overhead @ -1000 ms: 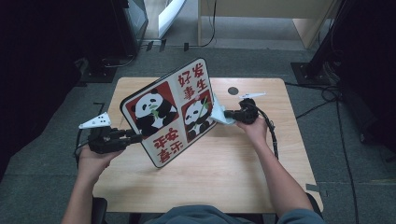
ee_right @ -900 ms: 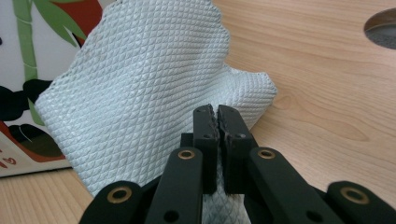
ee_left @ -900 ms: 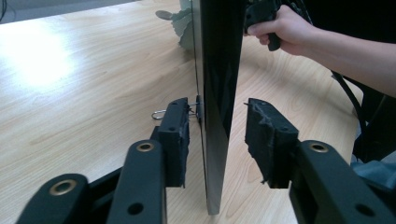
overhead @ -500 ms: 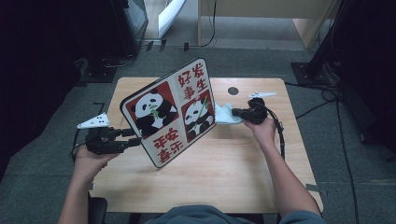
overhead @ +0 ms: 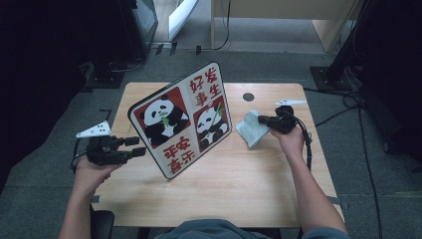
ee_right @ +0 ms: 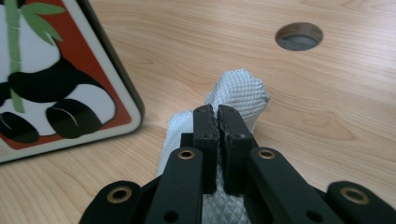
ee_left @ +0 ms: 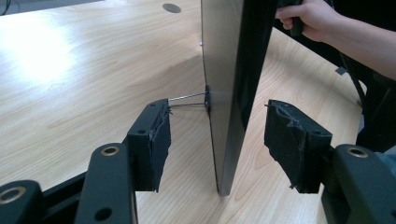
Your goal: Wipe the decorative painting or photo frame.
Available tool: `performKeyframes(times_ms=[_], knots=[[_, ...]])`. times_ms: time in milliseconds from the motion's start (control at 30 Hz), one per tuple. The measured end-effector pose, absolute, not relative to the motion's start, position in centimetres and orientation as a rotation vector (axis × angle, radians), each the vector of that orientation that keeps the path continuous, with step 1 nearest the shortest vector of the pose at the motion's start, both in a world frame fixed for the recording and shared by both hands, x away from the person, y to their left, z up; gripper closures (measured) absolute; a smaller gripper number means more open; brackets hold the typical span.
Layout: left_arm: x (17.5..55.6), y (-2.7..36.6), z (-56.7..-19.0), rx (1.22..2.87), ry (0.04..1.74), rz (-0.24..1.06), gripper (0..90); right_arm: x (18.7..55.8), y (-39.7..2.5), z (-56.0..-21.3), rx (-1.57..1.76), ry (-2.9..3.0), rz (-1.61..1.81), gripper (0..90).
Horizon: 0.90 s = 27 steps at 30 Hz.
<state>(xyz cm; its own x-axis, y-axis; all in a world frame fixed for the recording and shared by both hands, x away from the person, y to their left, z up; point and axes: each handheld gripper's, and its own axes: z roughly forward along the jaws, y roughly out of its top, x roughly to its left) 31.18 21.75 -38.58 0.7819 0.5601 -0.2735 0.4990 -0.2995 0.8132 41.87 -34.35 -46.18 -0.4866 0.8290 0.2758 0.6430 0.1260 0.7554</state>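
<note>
High view looks down from afar; both gripper views sit close, sharing the panda board (overhead: 181,119).

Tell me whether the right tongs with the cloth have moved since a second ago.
Yes. The right tongs, shut on the white cloth, have drawn away from the panda board, toward the table's right edge.

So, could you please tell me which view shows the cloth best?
The high view: the whole cloth lies on the table, one edge in the right gripper. The right gripper view shows bunched fabric between shut jaws.
</note>
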Motion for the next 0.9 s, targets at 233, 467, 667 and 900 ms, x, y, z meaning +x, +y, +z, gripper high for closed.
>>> performKeyframes(times_ms=[233,467,667,900], knots=[[31.5,22.2,-39.4,1.975,0.813,0.086,40.6,42.0,-36.0,-46.7,1.516,2.141,1.251,87.2],[31.8,22.4,-40.4,2.008,0.833,0.080,39.8,42.5,-36.8,-48.0,1.537,2.138,1.189,86.9],[32.1,22.5,-40.8,2.013,0.838,0.089,38.7,42.6,-37.2,-48.9,1.560,2.129,1.176,82.6],[32.3,22.6,-41.2,2.015,0.846,0.113,37.1,42.7,-37.2,-49.4,1.568,2.120,1.141,71.5]])
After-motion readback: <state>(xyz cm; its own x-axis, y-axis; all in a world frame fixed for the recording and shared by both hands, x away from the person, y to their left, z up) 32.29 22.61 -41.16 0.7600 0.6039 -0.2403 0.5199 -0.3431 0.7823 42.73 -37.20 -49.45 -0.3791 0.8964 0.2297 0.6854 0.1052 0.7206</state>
